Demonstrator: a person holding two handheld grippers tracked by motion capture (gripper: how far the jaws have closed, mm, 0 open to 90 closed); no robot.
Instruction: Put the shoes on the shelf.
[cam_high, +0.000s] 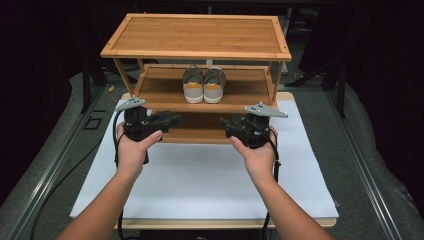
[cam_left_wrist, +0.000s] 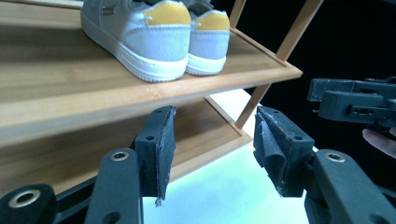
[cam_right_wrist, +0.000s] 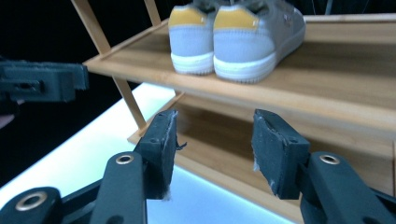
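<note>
Here the shoe rack (cam_high: 200, 85) stands at the far side of the counter (cam_high: 210, 175), long axis left to right. The pair of shoes (cam_high: 204, 85) sits mid-shelf, heels near, toes far, long axes near to far. Left claw (cam_high: 172, 120) and right claw (cam_high: 227, 124), both spread and empty, flank the front below; the shoes lie up and far, about equally close to each.

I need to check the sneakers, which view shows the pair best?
The right gripper view: the grey sneakers stand close, heels toward the camera. The left gripper view crops their tops; the high view shows them small on the rack's middle shelf.
</note>
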